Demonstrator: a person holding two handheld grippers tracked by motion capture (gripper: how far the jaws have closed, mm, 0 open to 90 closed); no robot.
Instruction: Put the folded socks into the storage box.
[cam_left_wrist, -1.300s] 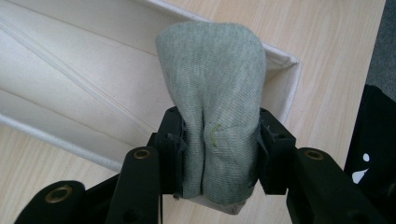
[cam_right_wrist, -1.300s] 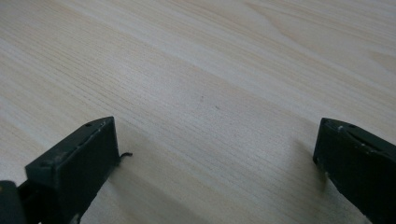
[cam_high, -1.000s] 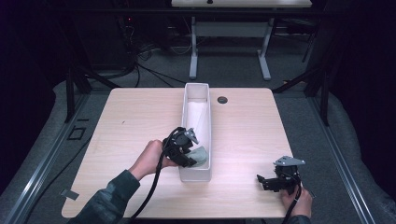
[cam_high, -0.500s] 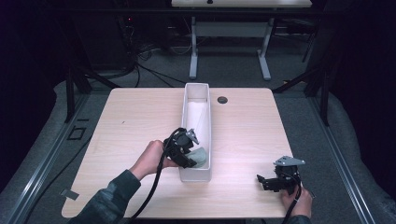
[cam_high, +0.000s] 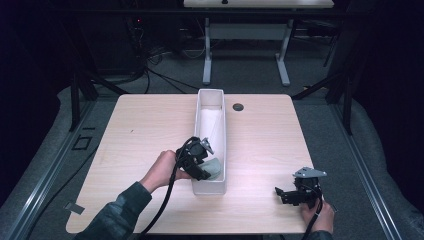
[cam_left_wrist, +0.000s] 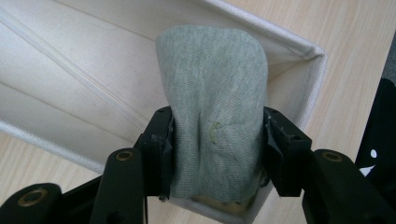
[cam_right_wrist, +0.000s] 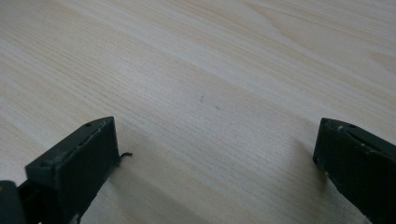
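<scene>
1. grey knitted cloth, rolled into a soft bundle (cam_left_wrist: 215, 116), sits between the jaws of my left gripper (cam_high: 201, 164); in the left gripper view both pads lie against its sides and it bulges above them.
2. those jaws have just been opening, yet the pads still touch the cloth, so i read it as a slackening grasp on the bundle.
3. the bundle (cam_high: 214, 167) is inside the long white fabric bin (cam_high: 220, 100), at the bin's near end, close to its near right corner.
4. that bin stands lengthwise on the light wooden table (cam_high: 140, 125), roughly midway between the left and right edges, running from near the far edge toward the near edge.
5. my left hand (cam_high: 162, 170) holds the gripper from the bin's left side, reaching over its left wall.
6. my right gripper (cam_high: 289, 194) is near the table's near right corner, well apart from the bin, with my right hand (cam_high: 317, 215) at the near edge.
7. in the right gripper view its two black jaws stand wide apart over bare wood with nothing between them: released.
8. a small dark round grommet (cam_high: 238, 106) lies in the table near the far edge, just right of the bin's far end.
</scene>
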